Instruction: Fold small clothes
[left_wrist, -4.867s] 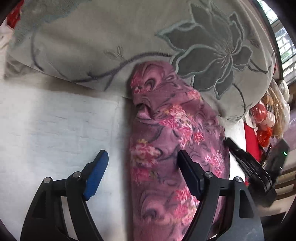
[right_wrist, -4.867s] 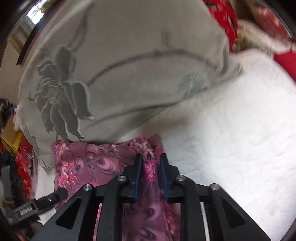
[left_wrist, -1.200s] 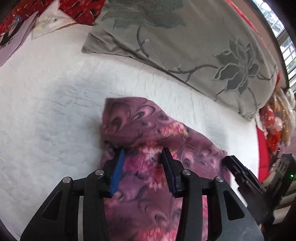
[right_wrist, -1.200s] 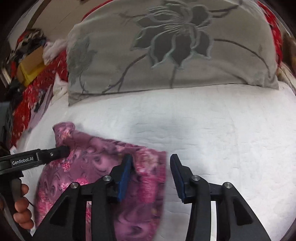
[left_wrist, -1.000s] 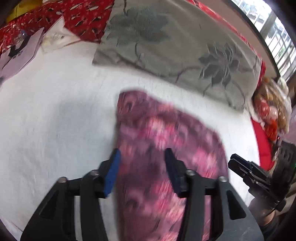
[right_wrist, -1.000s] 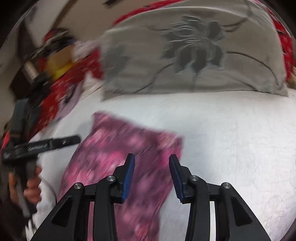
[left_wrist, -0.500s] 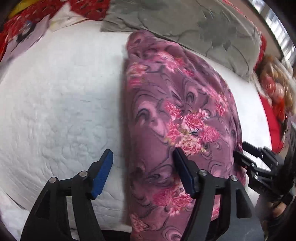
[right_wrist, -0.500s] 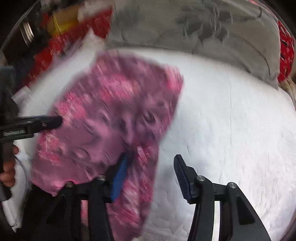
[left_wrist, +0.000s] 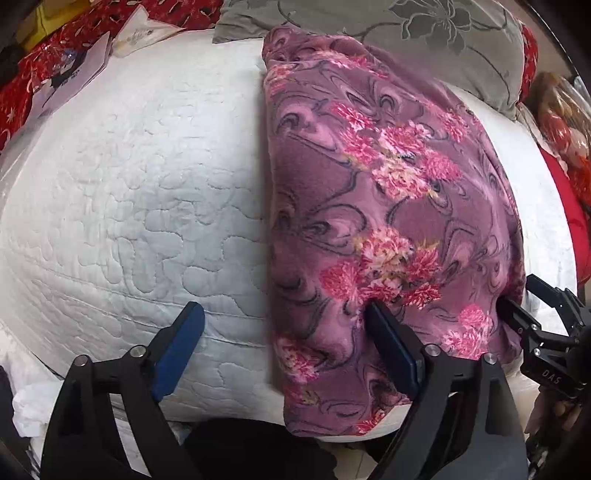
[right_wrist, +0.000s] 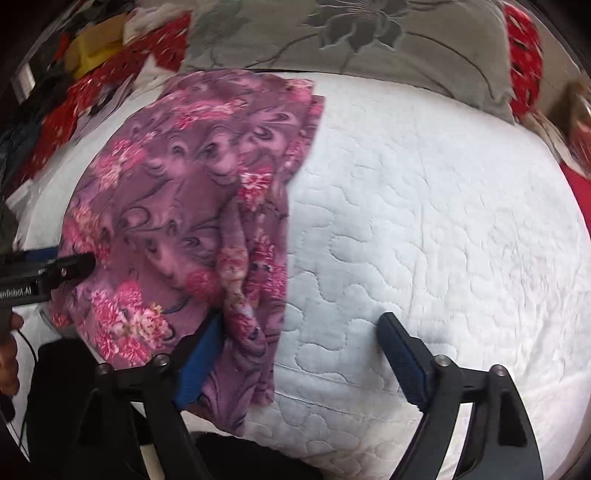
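Two printed marks can be read, each on the body of the opposite gripper. In the right wrist view, the left gripper (right_wrist: 74, 267) enters from the left edge, and white lettering along its black body reads "enRobot.AI", with the first letter cut off by the frame. In the left wrist view, the right gripper (left_wrist: 517, 317) sits at the far right, and its dark body carries small pale letters that look like "DAS", too small to be sure.
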